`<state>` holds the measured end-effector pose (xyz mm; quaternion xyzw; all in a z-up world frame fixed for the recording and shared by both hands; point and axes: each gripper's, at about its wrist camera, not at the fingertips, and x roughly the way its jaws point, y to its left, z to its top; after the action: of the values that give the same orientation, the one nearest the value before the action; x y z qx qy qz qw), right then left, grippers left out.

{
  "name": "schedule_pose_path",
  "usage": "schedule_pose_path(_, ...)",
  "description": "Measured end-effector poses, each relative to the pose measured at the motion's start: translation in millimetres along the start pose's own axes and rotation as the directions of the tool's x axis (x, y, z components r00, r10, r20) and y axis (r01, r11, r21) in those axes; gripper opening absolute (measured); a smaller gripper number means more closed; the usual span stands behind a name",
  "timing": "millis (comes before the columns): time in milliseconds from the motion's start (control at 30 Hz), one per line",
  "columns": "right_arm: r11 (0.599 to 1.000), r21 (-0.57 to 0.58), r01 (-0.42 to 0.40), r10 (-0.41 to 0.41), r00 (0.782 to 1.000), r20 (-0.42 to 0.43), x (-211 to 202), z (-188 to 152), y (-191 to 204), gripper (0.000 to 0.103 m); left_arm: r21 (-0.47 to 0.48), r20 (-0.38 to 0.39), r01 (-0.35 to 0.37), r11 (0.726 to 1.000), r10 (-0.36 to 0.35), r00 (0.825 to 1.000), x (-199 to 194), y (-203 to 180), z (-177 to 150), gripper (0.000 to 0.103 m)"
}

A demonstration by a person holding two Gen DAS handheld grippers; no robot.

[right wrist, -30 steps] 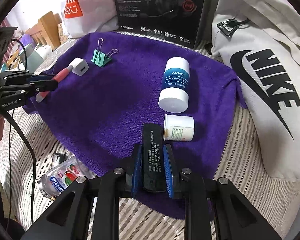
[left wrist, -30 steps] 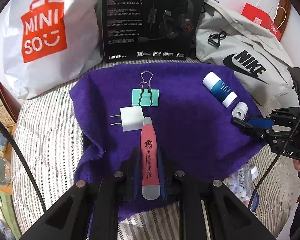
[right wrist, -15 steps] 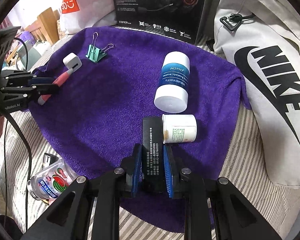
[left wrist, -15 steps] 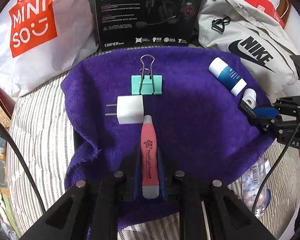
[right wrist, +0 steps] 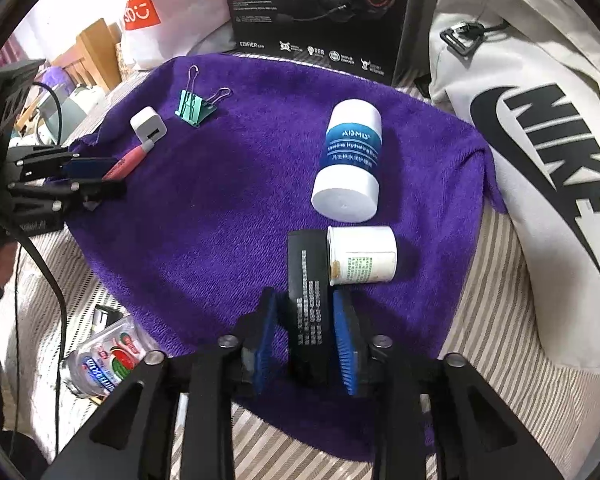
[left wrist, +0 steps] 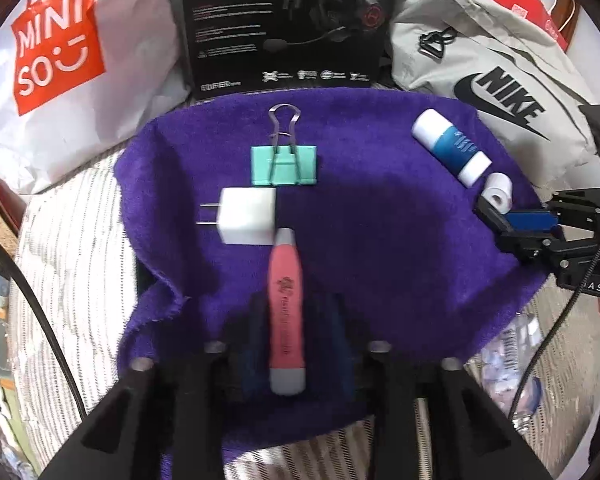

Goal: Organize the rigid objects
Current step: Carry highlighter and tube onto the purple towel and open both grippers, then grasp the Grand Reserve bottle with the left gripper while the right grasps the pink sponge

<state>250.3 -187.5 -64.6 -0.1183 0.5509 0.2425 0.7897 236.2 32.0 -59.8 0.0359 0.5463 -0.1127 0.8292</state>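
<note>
- A purple terry towel (left wrist: 380,248) is spread over a striped grey-and-white bed cover (right wrist: 496,364), and the small rigid things are laid out on it.
- The left tongs (left wrist: 296,344) are seen with the pink pen-shaped flashlight with a grey end cap (left wrist: 286,312) lying between the two pads; a gap shows on both sides of it, so the tongs are released around it, though this view is blurred.
- The flashlight's tip is touching the white cube-shaped wall charger (left wrist: 246,222), whose prongs point to the left.
- A mint-green metal binder clip with wire handles (left wrist: 284,164) lies just beyond the charger.
- The right tongs (right wrist: 306,340) are spread apart around a flat black rectangular block with white print (right wrist: 308,280), which lies on the towel; a gap is visible between the block and the blue pads (right wrist: 344,344), so it is not gripped.
- A small white jar with a green-printed label (right wrist: 362,254) lies on its side, touching the far end of the block on its right.
- A white-and-blue cylindrical lotion bottle (right wrist: 350,160) lies on its side just beyond the jar.
- A black headset box (left wrist: 284,20), a white-and-red shopping bag (left wrist: 60,40) and a grey fabric bag with a black logo (right wrist: 540,160) are ranged behind and beside the towel.
- A clear plastic container with a fruit label (right wrist: 104,364) lies on the bed cover off the towel's near left edge.
</note>
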Motion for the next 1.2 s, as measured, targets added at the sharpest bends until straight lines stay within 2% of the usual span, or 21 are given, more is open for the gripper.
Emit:
schedule_pose_path(33, 1.000, 0.007, 0.006, -0.006, 1.000, -0.004, -1.5, -0.6, -0.2, 0.038, 0.004, 0.000, 0.000, 1.000, 0.000, 1.000, 0.2, -2.4, -0.4, 0.046)
schedule_pose_path(200, 0.999, 0.037, 0.002, -0.003, 1.000, 0.019, -20.4, -7.8, 0.1, 0.042, -0.013, -0.010, -0.064, 0.998, 0.064, 0.998, -6.1, -7.0, -4.1, 0.046)
schedule_pose_path(333, 0.997, 0.072, 0.007, -0.012, 0.998, 0.067, -46.9, -19.9, 3.4, 0.052, -0.040, 0.027, -0.076, 0.996, 0.077, 0.997, -31.0, -9.6, -11.2, 0.046)
schedule_pose_path(500, 0.992, 0.123, -0.024, 0.006, 0.990, 0.144, -79.5, -49.0, 14.1, 0.062, -0.042, 0.077, -0.054, 0.998, 0.057, 0.995, -63.4, -32.5, -35.5, 0.058)
schedule_pose_path(600, 0.984, 0.170, -0.050, 0.021, 0.986, 0.165, -87.6, -72.1, 22.0, 0.063, -0.023, 0.059, -0.034, 0.999, 0.035, 0.998, -59.5, -51.6, -55.3, 0.058)
schedule_pose_path(733, 0.970, 0.227, -0.085, 0.049, 0.986, 0.161, -88.8, -107.5, 31.8, 0.063, -0.047, 0.026, 0.015, 0.999, -0.014, 1.000, -45.0, -70.0, -77.1, 0.058)
schedule_pose_path(833, 0.961, 0.261, -0.094, 0.058, 0.988, 0.145, -87.1, -130.5, 36.9, 0.063, -0.059, 0.001, 0.008, 0.998, -0.008, 1.000, -34.1, -77.1, -85.8, 0.059)
schedule_pose_path(867, 0.956, 0.275, -0.105, 0.066, 0.987, 0.149, -88.4, -138.1, 37.1, 0.063, -0.072, 0.021, 0.023, 0.997, -0.022, 1.000, -36.4, -78.8, -87.8, 0.058)
schedule_pose_path(933, 0.944, 0.302, -0.132, 0.087, 0.984, 0.157, -89.2, -150.4, 36.9, 0.063, -0.086, 0.004, 0.032, 0.996, -0.031, 0.999, -34.5, -83.2, -89.9, 0.059)
schedule_pose_path(1033, 0.929, 0.335, -0.155, 0.104, 0.981, 0.164, -87.6, -162.6, 36.8, 0.063, -0.081, 0.000, 0.011, 0.997, -0.011, 1.000, -33.8, -96.5, -91.4, 0.059)
schedule_pose_path(1200, 0.930, 0.336, -0.152, 0.101, 0.981, 0.163, -85.8, -169.7, 42.0, 0.063, -0.020, -0.002, -0.073, 0.997, 0.073, 0.997, -31.2, -111.7, -94.1, 0.064)
